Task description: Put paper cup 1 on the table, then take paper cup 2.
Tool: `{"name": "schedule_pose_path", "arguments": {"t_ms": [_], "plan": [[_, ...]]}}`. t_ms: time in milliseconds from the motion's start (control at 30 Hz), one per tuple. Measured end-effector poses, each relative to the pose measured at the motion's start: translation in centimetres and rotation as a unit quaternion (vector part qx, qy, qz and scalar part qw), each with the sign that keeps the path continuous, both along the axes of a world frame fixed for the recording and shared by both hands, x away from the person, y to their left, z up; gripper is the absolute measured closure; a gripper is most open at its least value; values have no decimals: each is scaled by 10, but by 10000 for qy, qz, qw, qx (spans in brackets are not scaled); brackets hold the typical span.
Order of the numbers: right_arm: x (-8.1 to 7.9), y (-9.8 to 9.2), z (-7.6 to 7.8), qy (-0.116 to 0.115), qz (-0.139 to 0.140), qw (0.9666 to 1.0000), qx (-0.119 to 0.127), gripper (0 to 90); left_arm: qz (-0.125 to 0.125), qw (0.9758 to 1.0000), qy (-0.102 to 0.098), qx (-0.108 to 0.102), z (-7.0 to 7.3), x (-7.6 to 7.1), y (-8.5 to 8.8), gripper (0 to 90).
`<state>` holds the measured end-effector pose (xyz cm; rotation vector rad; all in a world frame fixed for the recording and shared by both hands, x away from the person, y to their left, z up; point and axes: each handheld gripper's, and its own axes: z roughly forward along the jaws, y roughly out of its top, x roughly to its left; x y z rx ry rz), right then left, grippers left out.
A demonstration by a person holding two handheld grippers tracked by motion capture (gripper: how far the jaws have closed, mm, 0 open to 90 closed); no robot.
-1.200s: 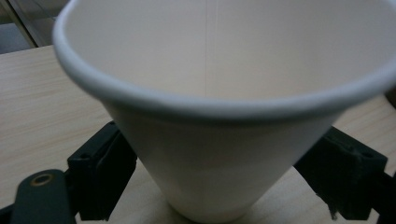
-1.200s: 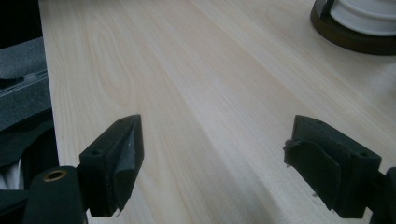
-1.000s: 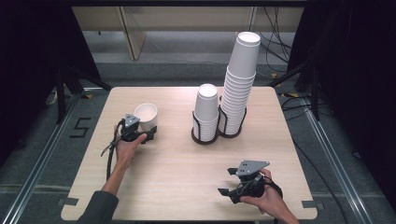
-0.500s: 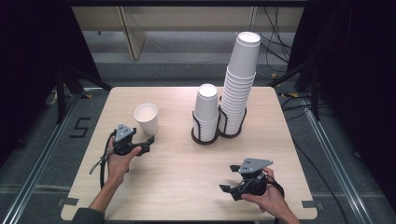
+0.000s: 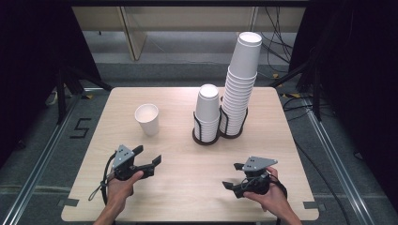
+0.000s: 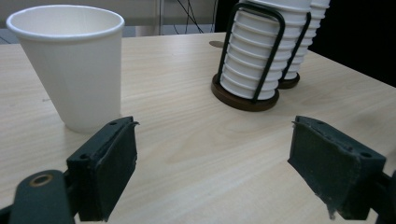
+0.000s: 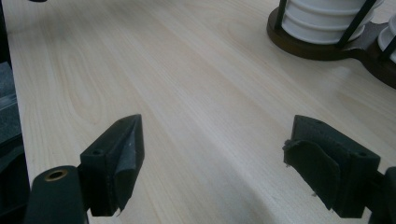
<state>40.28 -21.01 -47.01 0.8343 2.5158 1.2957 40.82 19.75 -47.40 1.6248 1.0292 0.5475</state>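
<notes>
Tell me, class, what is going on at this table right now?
A person holds a hand-held gripper in each hand over a wooden table. A single paper cup stands upright and alone, apart from the left hand-held gripper, whose jaws are open and empty. The right hand-held gripper is open and empty too. Two stacks of paper cups sit in a wire cup holder.

Wooden table (image 5: 187,187), grey floor (image 5: 42,140), cables (image 5: 277,28)

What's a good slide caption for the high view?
Both grippers rest open near the table's front edge, single paper cup standing upright.
</notes>
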Motion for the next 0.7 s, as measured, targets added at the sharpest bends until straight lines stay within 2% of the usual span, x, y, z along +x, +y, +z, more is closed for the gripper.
{"name": "schedule_pose_path", "arguments": {"t_ms": [33,133,233,400,500,567,633,700], "plan": [[0,0,0,-33,-3,10000,-20,196,-43,10000,-19,39,-1,-3,-1,147],[-1,0,0,-49,-27,10000,-37,196,-240,9997,-7,-40,-2,-10,-2,147],[0,0,0,-56,-30,10000,-38,196,-261,9996,-49,56,-3,-20,-4,146],[1,-1,-1,43,-59,10000,-4,195,-488,9987,-25,109,-12,-34,-10,146],[1,-1,-1,83,-104,9999,49,194,-612,9979,8,230,-15,-38,-14,146],[2,-3,1,-46,-165,9998,52,194,-622,9977,12,277,-15,-41,-17,147],[3,-5,5,-78,-196,9997,133,193,-704,9972,-23,255,-16,-43,-19,146],[5,-7,9,-117,-222,9995,211,193,-772,9965,-13,331,-16,-47,-21,147]]}}
